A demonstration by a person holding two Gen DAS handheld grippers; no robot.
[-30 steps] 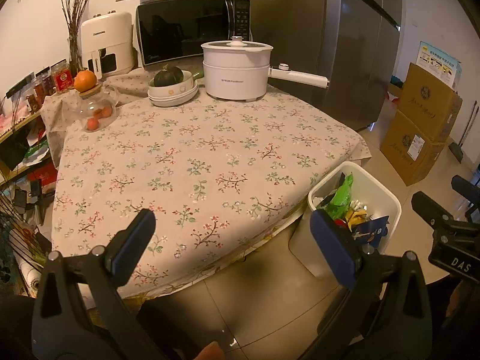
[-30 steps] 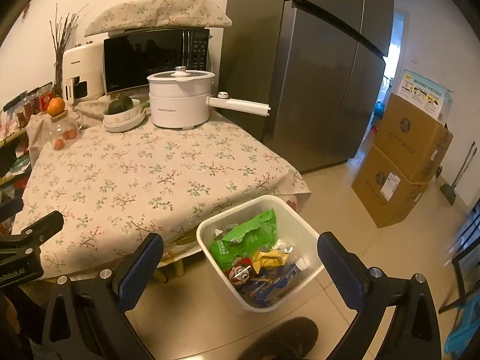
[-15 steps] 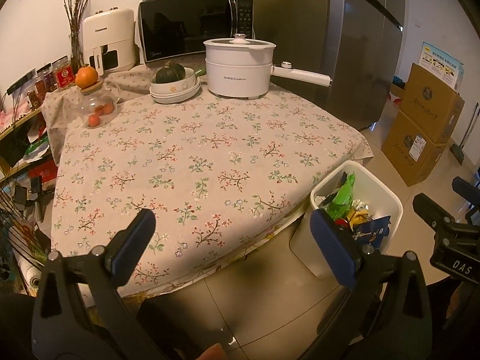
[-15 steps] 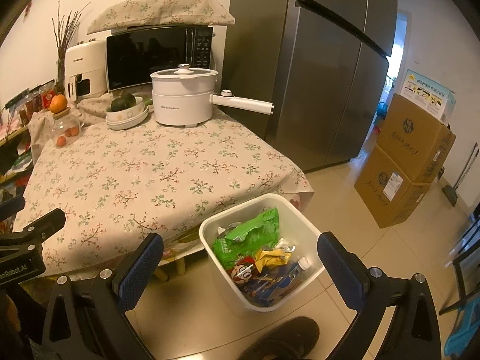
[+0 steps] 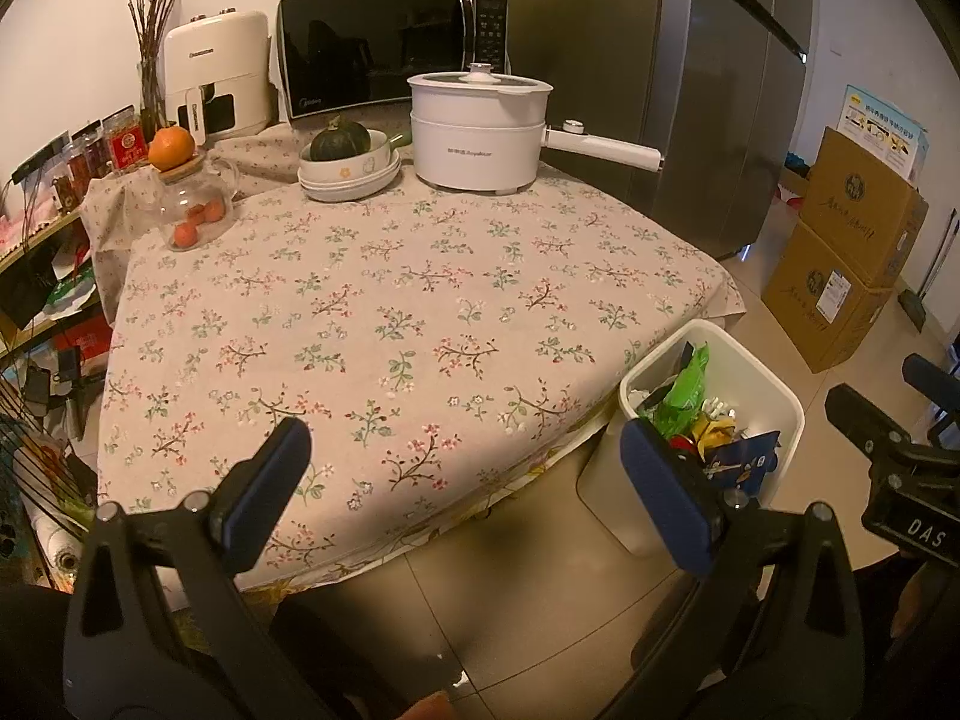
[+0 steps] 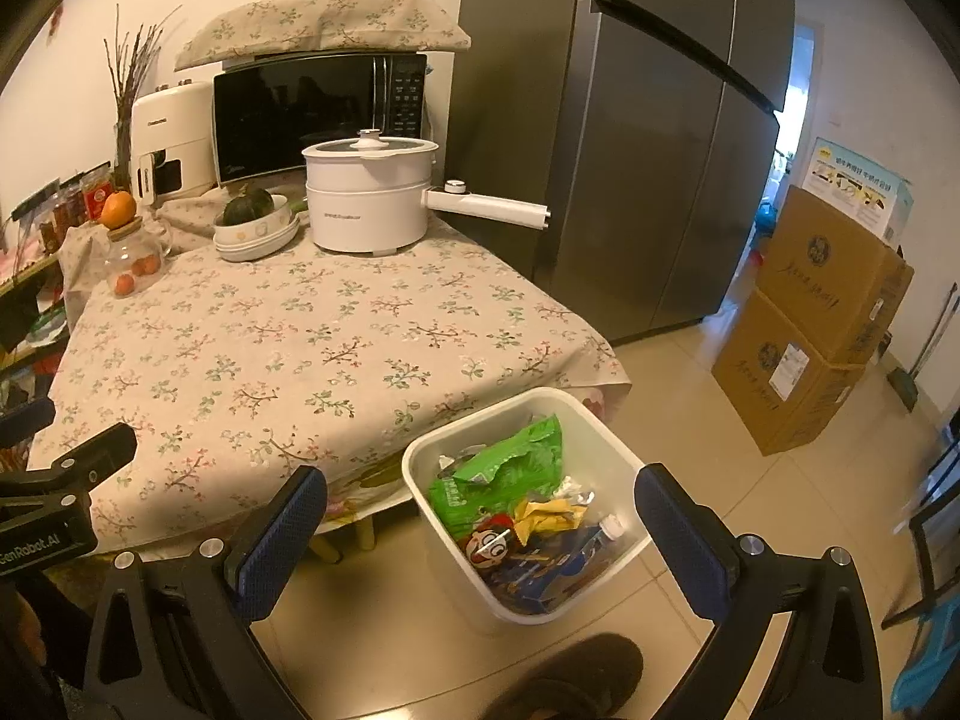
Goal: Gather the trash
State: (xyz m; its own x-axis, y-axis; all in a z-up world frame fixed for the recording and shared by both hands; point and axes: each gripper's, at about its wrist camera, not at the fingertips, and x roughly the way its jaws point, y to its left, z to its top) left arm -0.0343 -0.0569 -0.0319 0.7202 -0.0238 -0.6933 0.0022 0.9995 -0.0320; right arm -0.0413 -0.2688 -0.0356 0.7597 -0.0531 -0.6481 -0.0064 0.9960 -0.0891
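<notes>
A white trash bin [image 6: 594, 438] stands on the floor by the table's near right corner; it also shows in the left wrist view [image 5: 774, 396]. It holds trash: a green wrapper [image 6: 510, 468], a yellow wrapper [image 6: 549, 516] and blue packaging [image 6: 540, 576]. My left gripper [image 5: 465, 492] is open and empty, hovering off the table's front edge. My right gripper [image 6: 480, 540] is open and empty, above and in front of the bin. The floral tablecloth [image 5: 390, 300] carries no loose trash.
At the table's back stand a white electric pot [image 5: 480, 138] with a long handle, bowls with a squash [image 5: 348, 162], a glass jar with oranges [image 5: 192, 204], a microwave and an air fryer. A fridge [image 6: 630, 150] and cardboard boxes [image 6: 810, 324] stand to the right.
Both grippers have risen or drawn back slightly; the scene sits a little lower in both views. The jaws stay open and empty.
</notes>
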